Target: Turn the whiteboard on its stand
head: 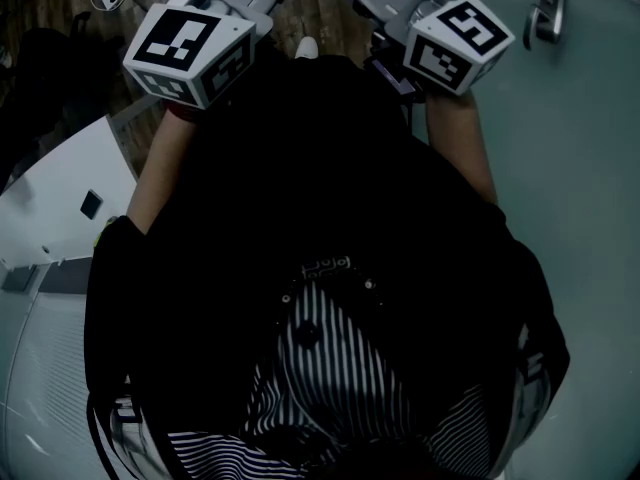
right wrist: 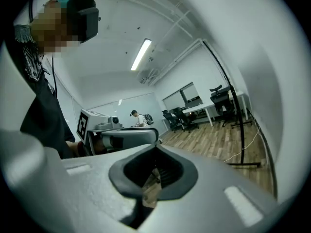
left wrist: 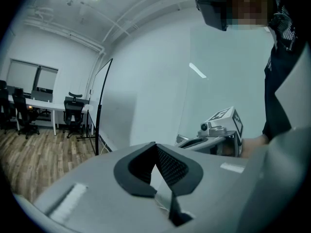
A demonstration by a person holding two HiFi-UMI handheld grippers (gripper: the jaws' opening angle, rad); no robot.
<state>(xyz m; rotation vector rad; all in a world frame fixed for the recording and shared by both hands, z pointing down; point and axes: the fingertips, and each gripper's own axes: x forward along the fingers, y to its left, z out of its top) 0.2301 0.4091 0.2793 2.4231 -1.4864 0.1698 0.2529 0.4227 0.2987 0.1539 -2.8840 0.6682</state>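
Observation:
The whiteboard [right wrist: 277, 101] is a large pale panel with a black edge, filling the right side of the right gripper view. One foot of its stand [right wrist: 243, 165] rests on the wooden floor. In the left gripper view the whiteboard's black edge [left wrist: 103, 98] rises just beyond the jaws. My left gripper [left wrist: 156, 147] is shut with nothing in it, and so is my right gripper [right wrist: 155, 152]. Both are held side by side in front of my chest, apart from the board. In the head view only their marker cubes show, left [head: 190, 50] and right [head: 460, 40].
White desks with black office chairs [left wrist: 73, 109] stand at the far side of the room on a wooden floor [right wrist: 218, 140]. A person with a backpack [right wrist: 138, 118] stands far off. A cable lies by the stand. A white table [head: 60, 198] is at my left.

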